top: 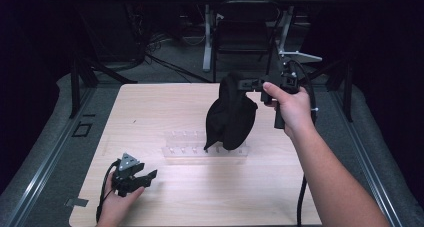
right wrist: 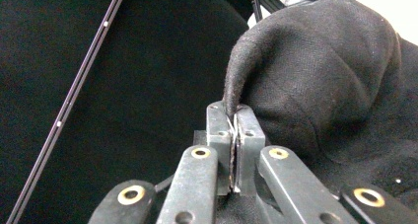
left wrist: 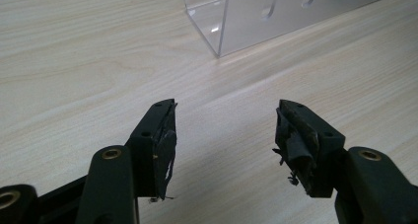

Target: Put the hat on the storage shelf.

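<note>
A black cloth hangs in the air over the middle of the wooden table, its lower end brushing a clear acrylic rack. My right gripper is shut on the cloth's top edge; in the right gripper view the jaws pinch a fold of the black cloth at the right gripper. My left gripper rests low near the table's front left corner, open and empty. The left gripper view has the left gripper spread wide above bare wood, with the rack's end ahead.
A chair and desk legs stand on the floor beyond the table's far edge. Grey padding borders the table on both sides. Each gripper trails a black cable off the front edge.
</note>
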